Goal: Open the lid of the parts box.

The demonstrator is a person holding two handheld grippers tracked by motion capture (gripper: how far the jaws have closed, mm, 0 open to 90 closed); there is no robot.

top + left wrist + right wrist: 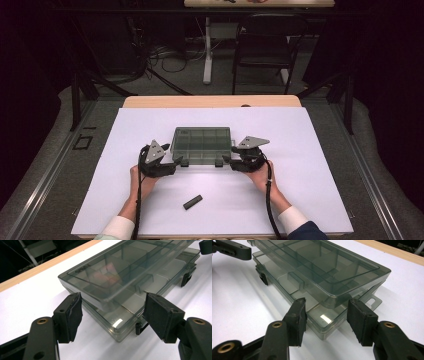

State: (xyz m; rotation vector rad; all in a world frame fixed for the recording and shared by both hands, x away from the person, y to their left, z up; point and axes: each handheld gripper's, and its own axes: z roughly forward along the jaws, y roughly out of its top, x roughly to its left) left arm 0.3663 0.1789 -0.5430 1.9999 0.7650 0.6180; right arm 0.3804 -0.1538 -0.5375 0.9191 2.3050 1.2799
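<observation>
A smoky clear compartment box (pixel 201 145) lies on the white sheet, its lid (pixel 120 267) sitting slightly raised above the base. My left gripper (pixel 177 161) is at the box's front left corner (pixel 117 333); the jaws straddle that corner with a gap on each side, open. My right gripper (pixel 227 159) is at the front right corner (pixel 324 332), jaws either side of it, close to the walls but not visibly pressing. Two dark latches (pixel 218 163) hang on the front edge. Each gripper view shows the other gripper's tip far off.
A small black bar (pixel 192 202) lies on the white sheet (pixel 310 165) nearer the person, between the forearms. The wooden table edge (pixel 210 101) runs behind the box. A chair (pixel 262 45) and cables stand on the floor beyond.
</observation>
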